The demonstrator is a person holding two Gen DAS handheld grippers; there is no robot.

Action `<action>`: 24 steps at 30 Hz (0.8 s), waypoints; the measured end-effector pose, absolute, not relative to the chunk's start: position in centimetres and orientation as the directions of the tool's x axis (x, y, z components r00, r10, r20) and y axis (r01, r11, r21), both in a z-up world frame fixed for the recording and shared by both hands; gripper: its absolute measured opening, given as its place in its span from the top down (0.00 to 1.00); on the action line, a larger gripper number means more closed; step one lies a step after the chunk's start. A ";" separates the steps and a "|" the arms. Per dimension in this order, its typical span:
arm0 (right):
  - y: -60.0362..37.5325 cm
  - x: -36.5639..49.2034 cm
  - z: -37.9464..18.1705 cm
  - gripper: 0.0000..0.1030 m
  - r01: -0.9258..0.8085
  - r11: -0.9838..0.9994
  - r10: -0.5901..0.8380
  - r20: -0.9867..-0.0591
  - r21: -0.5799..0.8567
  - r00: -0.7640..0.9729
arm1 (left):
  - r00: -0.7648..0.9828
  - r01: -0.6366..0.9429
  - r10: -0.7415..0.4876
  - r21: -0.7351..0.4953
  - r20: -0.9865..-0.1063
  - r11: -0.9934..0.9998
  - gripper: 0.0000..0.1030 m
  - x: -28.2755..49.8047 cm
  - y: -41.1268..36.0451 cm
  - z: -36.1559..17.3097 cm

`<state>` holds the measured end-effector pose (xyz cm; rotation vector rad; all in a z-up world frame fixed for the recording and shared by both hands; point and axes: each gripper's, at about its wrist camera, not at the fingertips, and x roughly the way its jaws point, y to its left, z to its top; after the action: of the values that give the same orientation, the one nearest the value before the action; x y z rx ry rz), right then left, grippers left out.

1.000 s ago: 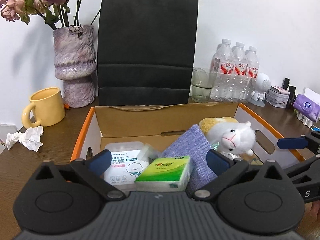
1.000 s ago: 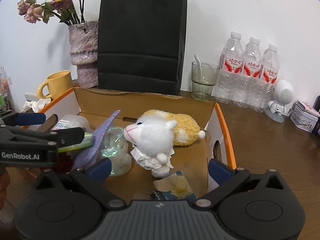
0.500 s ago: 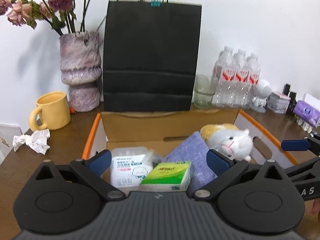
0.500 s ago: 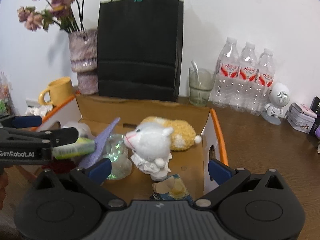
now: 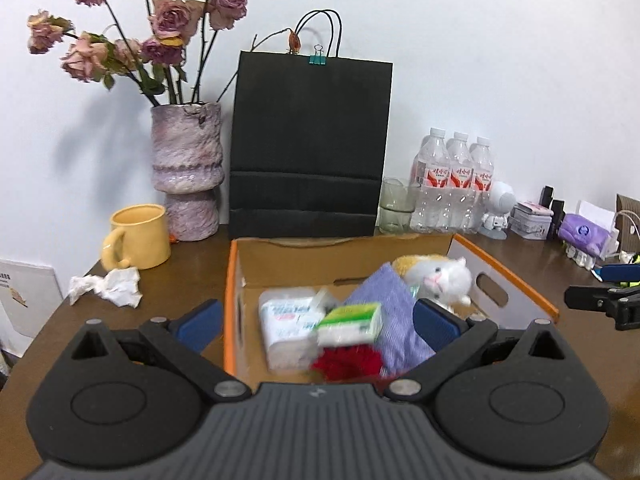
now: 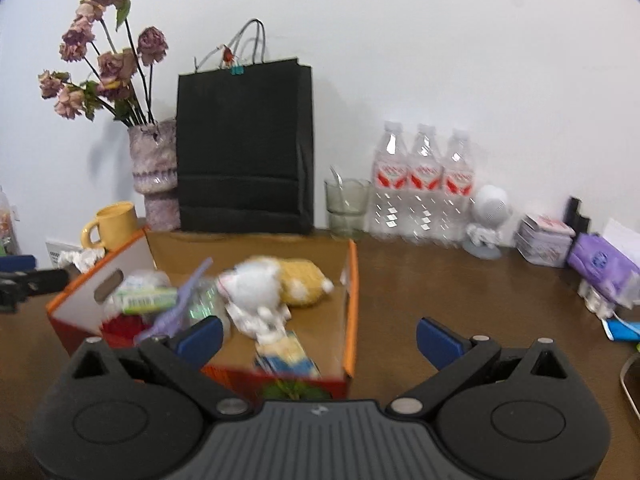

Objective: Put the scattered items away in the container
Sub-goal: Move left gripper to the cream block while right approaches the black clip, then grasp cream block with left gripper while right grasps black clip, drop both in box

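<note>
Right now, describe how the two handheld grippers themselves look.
Both match: the left gripper and right gripper have ribbed dark-grey bodies, two round black hubs, black linkage arms with silver pivot pins, and blue finger pads. No cables, hands or sleeves show.

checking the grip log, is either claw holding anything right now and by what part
Nothing is held. The left claw and the right claw both stand open, with no item between their fingers.
</note>
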<state>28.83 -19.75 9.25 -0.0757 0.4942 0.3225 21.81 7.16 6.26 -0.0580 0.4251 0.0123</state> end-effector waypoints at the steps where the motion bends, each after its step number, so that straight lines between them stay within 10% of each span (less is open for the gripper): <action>1: -20.1 28.4 8.8 0.00 -0.319 0.948 0.280 -0.489 0.005 0.826 | 0.907 -0.020 -0.005 -0.054 -0.422 0.998 0.00 21.3 7.2 5.9; 10: -20.3 27.7 2.8 0.08 -0.305 0.952 0.224 -0.612 -0.029 0.758 | 0.838 0.025 -0.040 -0.036 -0.544 0.999 0.00 20.5 6.0 1.5; 24: -20.0 28.1 1.1 0.59 -0.346 0.938 0.282 -0.646 0.029 0.709 | 0.780 0.042 -0.053 -0.033 -0.623 0.999 0.29 24.0 4.2 -2.1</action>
<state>28.13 -20.02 1.06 -0.0963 0.7007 0.3487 24.03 4.25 -2.07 -0.0174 0.6740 -0.0513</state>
